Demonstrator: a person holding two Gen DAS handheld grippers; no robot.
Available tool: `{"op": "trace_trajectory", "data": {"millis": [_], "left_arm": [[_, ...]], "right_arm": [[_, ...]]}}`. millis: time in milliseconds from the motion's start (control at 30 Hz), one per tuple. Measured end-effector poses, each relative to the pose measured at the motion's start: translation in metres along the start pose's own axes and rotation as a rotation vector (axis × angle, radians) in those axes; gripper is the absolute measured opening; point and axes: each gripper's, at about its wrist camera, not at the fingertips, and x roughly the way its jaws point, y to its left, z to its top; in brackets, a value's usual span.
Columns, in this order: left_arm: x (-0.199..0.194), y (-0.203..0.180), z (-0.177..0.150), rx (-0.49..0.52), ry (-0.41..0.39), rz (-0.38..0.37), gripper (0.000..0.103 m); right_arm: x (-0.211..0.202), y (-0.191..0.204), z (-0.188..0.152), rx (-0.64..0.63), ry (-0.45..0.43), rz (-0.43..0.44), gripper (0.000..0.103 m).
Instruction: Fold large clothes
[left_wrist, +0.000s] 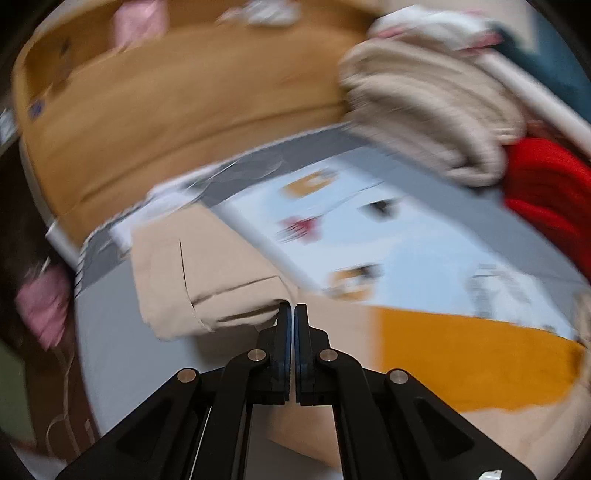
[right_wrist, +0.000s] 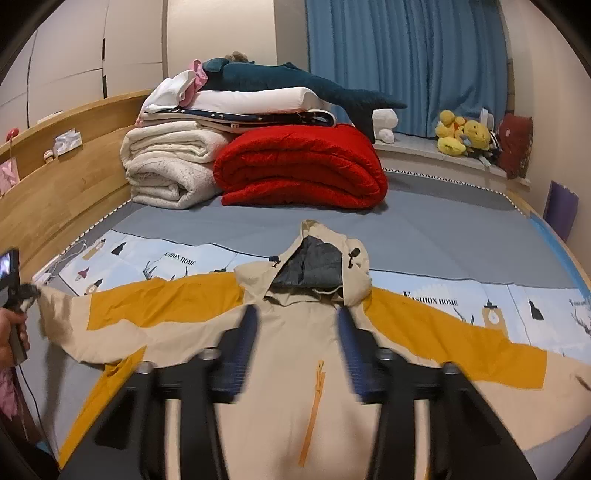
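Note:
A beige and orange hooded jacket (right_wrist: 295, 354) lies front up on the bed, sleeves spread to both sides. My right gripper (right_wrist: 295, 321) is open above its chest, just below the hood (right_wrist: 325, 258). My left gripper (left_wrist: 291, 310) is shut on the beige cuff of the jacket's left sleeve (left_wrist: 207, 280); it also shows at the far left of the right wrist view (right_wrist: 26, 295), holding the sleeve end off the bed. The left wrist view is blurred.
A red folded quilt (right_wrist: 303, 166) and cream folded blankets (right_wrist: 170, 166) with pillows and a plush shark (right_wrist: 295, 79) stack at the bed's head. A wooden side rail (right_wrist: 66, 177) runs along the left. Plush toys (right_wrist: 461, 136) sit on the window sill by blue curtains.

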Motion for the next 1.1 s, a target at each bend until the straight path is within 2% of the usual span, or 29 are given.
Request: {"op": "trace_trajectory", "data": {"millis": [100,200,267,367,467,533,600,667,767,933,1000,1100], "left_arm": [[-0.051,-0.054,-0.005,0.085,-0.045,-0.162,0.0],[-0.105,-0.109,-0.026,0.199,-0.088,-0.33,0.0],[-0.139,-0.146,-0.045,0.279,-0.092,-0.461,0.0],[-0.168,-0.189,-0.075,0.371,-0.08,-0.6,0.0],[-0.176,-0.229,-0.11,0.439,0.033,-0.737,0.0],[-0.173,-0.248,-0.129,0.475,0.154,-0.803,0.002],[-0.172,-0.251,-0.136,0.479,0.198,-0.831,0.004],[-0.169,-0.248,-0.134,0.467,0.205,-0.819,0.01],[-0.159,-0.234,-0.13,0.432,0.207,-0.737,0.016],[-0.131,-0.223,-0.135,0.443,0.204,-0.586,0.016],[-0.122,-0.22,-0.135,0.437,0.216,-0.568,0.016],[-0.114,-0.219,-0.129,0.411,0.219,-0.569,0.016]], "right_arm": [[-0.009,-0.002,-0.005,0.016,0.009,-0.012,0.036],[-0.016,-0.003,-0.012,0.028,0.043,-0.018,0.037],[-0.02,-0.007,-0.016,0.058,0.071,-0.01,0.037],[-0.025,-0.011,-0.022,0.094,0.091,-0.005,0.037],[-0.031,-0.014,-0.031,0.127,0.11,-0.005,0.038],[-0.032,-0.016,-0.038,0.146,0.132,-0.001,0.038],[-0.032,-0.018,-0.045,0.175,0.158,0.006,0.038],[-0.03,-0.022,-0.05,0.211,0.18,0.011,0.038],[-0.027,-0.028,-0.057,0.271,0.204,0.009,0.038],[-0.013,-0.034,-0.071,0.348,0.247,0.025,0.038],[-0.002,-0.036,-0.078,0.386,0.286,0.056,0.038],[0.013,-0.032,-0.09,0.387,0.332,0.056,0.038]]}}
